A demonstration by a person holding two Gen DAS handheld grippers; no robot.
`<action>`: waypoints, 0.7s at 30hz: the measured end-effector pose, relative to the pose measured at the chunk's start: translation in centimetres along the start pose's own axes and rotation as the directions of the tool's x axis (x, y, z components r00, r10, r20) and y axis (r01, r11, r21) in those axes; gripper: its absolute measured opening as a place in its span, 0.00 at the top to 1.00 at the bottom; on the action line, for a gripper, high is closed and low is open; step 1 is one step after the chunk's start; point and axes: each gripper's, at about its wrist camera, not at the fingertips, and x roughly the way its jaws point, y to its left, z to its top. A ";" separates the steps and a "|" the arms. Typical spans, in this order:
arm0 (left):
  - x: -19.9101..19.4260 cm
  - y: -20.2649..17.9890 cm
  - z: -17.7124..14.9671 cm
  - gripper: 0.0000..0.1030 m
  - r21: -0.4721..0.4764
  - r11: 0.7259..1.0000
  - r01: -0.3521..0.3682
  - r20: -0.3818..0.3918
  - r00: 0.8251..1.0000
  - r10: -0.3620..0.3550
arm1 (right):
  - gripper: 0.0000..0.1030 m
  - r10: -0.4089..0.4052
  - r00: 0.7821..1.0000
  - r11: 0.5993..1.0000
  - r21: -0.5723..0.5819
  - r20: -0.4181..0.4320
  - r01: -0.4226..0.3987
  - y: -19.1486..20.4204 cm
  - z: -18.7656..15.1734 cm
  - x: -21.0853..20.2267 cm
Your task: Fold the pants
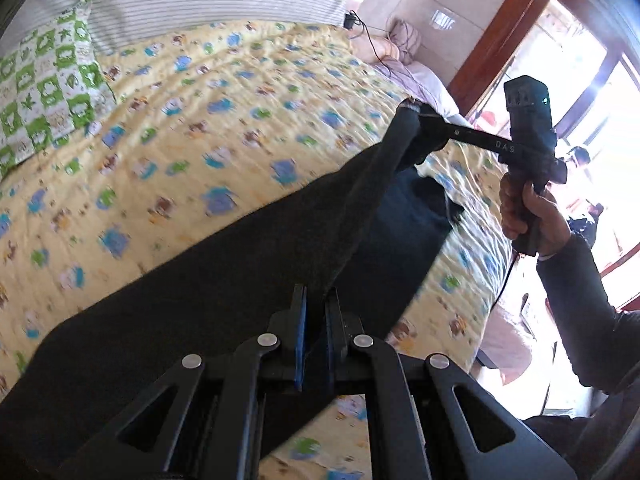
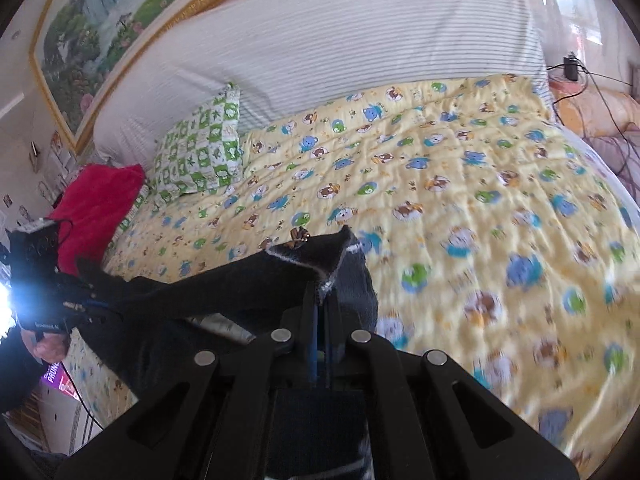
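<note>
So there's a big bed with a yellow cartoon-bear quilt [image 2: 460,184], and the pants [image 1: 224,280] are stretched out above it. They're dark, charcoal-black, kind of fuzzy looking, pulled into one long taut band between the two tools (one end looks like the waistband, there's a pale edge on it). The left gripper [image 1: 316,320] is pinched tight on one end of the cloth. The right gripper [image 2: 322,312] is clamped onto the other end. A green checkered pillow [image 2: 200,152] sits near the headboard.
</note>
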 end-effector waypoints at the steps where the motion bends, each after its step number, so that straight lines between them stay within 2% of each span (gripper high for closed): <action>1: 0.1 -0.4 -0.5 0.94 -0.003 1.000 0.005 -0.004 1.000 -0.005 | 0.97 0.008 1.000 1.000 0.000 0.014 -0.008 0.0 -0.6 -0.6; 10: 1.4 -1.4 -3.2 0.94 -0.027 1.000 0.012 -0.019 1.000 -0.013 | 0.97 0.010 1.000 0.999 0.046 0.019 -0.011 -0.8 -4.6 -1.6; 16: 1.7 -1.3 -3.6 0.94 -0.037 0.999 0.012 -0.011 1.000 -0.013 | 0.97 -0.031 0.999 0.999 0.021 0.011 0.031 -0.7 -6.3 -1.5; 18: 1.7 -1.3 -3.6 0.94 -0.039 0.999 0.013 -0.004 1.000 -0.013 | 0.97 -0.038 0.998 0.999 -0.013 0.049 0.039 -0.2 -6.1 -2.2; 21: 2.1 -1.1 -3.4 0.94 -0.051 0.999 0.016 0.002 1.000 -0.016 | 0.97 -0.021 0.985 0.996 -0.079 0.170 0.035 1.0 -4.7 -3.8</action>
